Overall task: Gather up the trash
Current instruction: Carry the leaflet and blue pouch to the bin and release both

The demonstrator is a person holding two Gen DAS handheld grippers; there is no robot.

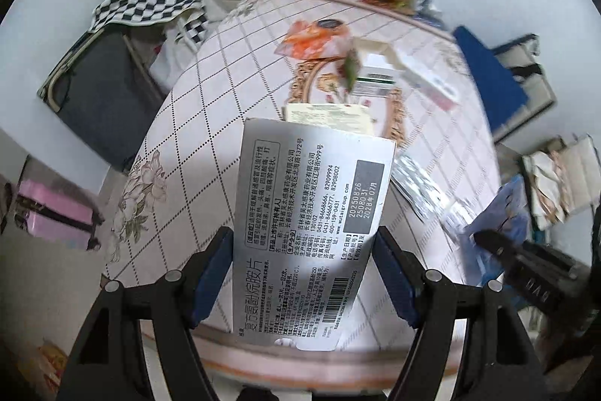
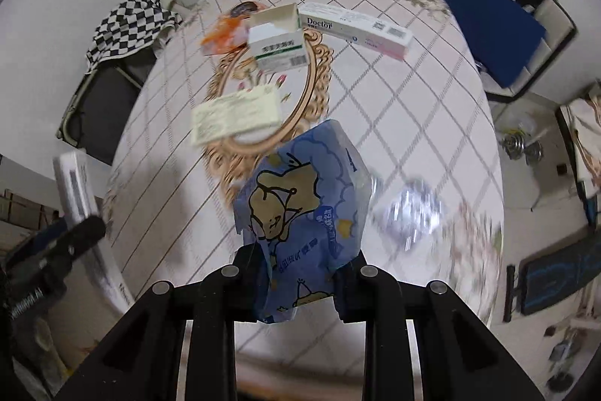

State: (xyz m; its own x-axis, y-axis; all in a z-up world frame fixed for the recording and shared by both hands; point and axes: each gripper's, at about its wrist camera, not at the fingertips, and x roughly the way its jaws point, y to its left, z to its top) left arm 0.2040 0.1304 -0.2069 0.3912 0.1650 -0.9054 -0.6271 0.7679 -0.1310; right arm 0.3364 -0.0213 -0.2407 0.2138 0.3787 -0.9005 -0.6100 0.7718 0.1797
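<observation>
Trash in both hands here. My left gripper (image 1: 302,264) is clamped on the flat silver medicine box (image 1: 308,224), its blue pads pressing the box's two long edges, and the box hangs above the near edge of the surface (image 1: 195,153). My right gripper (image 2: 300,282) is clenched on the crumpled blue cartoon wrapper (image 2: 304,209), which sticks up between its fingers, clear of the patterned cloth. On the surface I see an open white-and-green carton (image 2: 280,42) inside the oval ornament, an orange packet (image 2: 221,34) just beside it on the left, a long white-and-pink Doctor box (image 2: 357,29) to its right, and a pale flat leaflet box (image 2: 234,117) nearer me. A silver blister sheet (image 2: 411,211) lies blurred to the right of the wrapper.
</observation>
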